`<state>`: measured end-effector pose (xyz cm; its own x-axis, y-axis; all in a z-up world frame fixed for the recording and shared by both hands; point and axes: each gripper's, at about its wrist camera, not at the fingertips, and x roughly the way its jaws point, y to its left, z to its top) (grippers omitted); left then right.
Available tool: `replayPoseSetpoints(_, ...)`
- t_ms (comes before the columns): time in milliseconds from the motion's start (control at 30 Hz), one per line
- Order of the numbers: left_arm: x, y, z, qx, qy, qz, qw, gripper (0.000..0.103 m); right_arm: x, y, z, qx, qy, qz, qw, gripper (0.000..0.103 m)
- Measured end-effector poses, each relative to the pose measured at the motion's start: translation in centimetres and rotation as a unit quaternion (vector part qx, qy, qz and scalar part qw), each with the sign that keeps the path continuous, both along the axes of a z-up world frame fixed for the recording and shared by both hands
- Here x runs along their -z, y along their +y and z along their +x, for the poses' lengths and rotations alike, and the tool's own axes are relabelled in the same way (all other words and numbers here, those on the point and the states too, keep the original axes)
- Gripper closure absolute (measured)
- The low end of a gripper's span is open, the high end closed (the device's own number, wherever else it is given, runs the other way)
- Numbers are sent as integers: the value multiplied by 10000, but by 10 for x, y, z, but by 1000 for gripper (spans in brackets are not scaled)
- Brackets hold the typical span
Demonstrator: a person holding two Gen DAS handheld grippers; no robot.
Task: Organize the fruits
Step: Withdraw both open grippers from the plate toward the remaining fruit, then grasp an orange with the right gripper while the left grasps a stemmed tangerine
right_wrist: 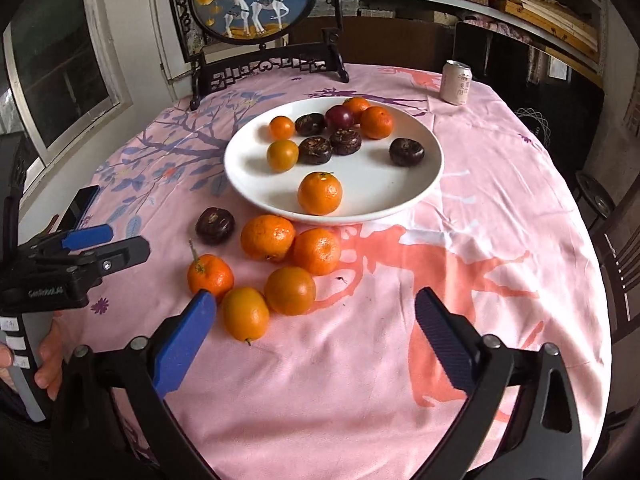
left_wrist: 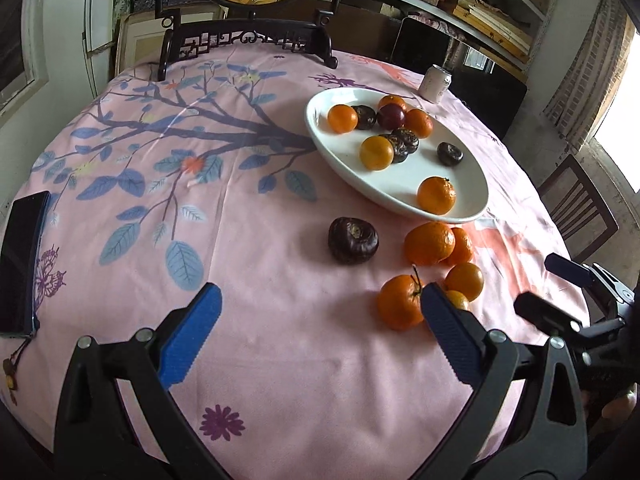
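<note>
A white plate [left_wrist: 400, 194] [right_wrist: 248, 184] holds several oranges and dark purple fruits. On the pink cloth in front of it lie a dark fruit [left_wrist: 353, 240] [right_wrist: 215, 225] and several oranges, among them one with a stem [left_wrist: 400, 302] [right_wrist: 210, 276]. My left gripper [left_wrist: 320, 312] is open and empty above the cloth, its right finger beside the stemmed orange. My right gripper [right_wrist: 316, 316] is open and empty, just in front of the loose oranges [right_wrist: 290, 290]. Each gripper shows in the other's view, the right one [left_wrist: 560, 288] and the left one [right_wrist: 108, 244].
A white drink can [left_wrist: 435, 83] [right_wrist: 456, 82] stands behind the plate. A dark phone [left_wrist: 22, 260] [right_wrist: 82, 204] lies at the table's left edge. A framed deer picture on a black stand [right_wrist: 256, 12] is at the back. A wooden chair [left_wrist: 576, 212] is at the right.
</note>
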<state>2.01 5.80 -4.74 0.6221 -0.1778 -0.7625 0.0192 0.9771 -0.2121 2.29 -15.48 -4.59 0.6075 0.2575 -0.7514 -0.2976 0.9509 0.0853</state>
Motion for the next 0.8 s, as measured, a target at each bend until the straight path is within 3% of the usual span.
replayPoseSetpoints(33, 1, 0, -2, -5, -11, 38, 10000, 2, 5, 0, 5, 8, 108, -5, 9999, 44)
replayPoseSetpoints(100, 1, -2, -4, 8, -40, 145, 9999, 2, 16, -2, 14, -62, 434, 237, 9988, 48)
replayPoseSetpoints(367, 4, -14, -6, 215, -22, 301, 9993, 2, 39, 2, 37, -92, 958, 849, 9917, 51)
replayPoseSetpoints(400, 5, -15, -5, 246, -14, 316, 9992, 2, 41, 2, 39, -166, 1066, 1048, 9886, 65)
replayPoseSetpoints(433, 6, -17, -5, 265, -2, 345, 9991, 2, 41, 3, 39, -218, 1084, 1126, 9875, 67)
replayPoseSetpoints(633, 19, -28, 1, 429, 172, 447, 9979, 2, 26, 0, 14, -58, 671, 212, 9975, 67)
replayPoseSetpoints(800, 29, -42, 7, 564, 294, 499, 9967, 2, 33, -31, 2, 212, 779, 78, 9967, 67)
